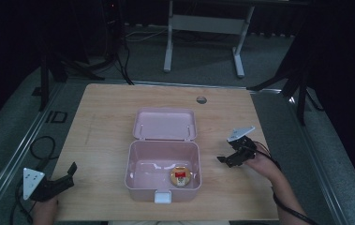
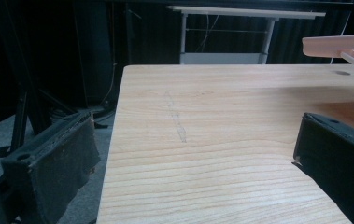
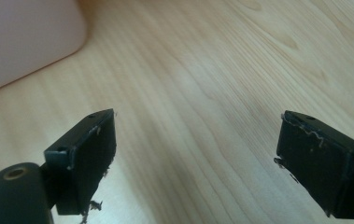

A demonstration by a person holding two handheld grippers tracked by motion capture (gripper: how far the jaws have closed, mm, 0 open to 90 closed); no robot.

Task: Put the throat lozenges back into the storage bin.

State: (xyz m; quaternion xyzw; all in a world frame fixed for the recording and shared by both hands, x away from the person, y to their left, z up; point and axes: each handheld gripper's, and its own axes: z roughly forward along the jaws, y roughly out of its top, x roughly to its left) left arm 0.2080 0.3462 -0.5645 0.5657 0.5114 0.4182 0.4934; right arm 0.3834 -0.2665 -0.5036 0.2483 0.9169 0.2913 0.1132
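A pink lunch box (image 1: 163,171) sits open near the middle of the worktop (image 1: 100,136), its front wall close to the near edge and its lid (image 1: 165,124) thrown back flat toward the far edge, leaving the inside free to reach from above. A small round container (image 1: 181,176) with a red-and-white label lies inside, in the box's near right corner, touching or almost touching the wall there. A white latch (image 1: 162,197) hangs at the middle of the box's front wall, undone.

The right hand-held gripper (image 1: 229,158) hovers just off the box's right wall, above the worktop's right side, its jaws spread wide and holding nothing; its own view shows bare wood between the pads (image 3: 88,158) and the pink corner of the box at the upper left. It appears placed to work at the box from that side, whether on the container or on the lid.

The left hand-held gripper (image 1: 65,177) waits at the worktop's near left corner, well apart from the box, jaws likewise spread and empty, apparently parked out of the way. Its own view looks along the left edge, with the edge of the raised lid (image 2: 338,45) at the upper right.
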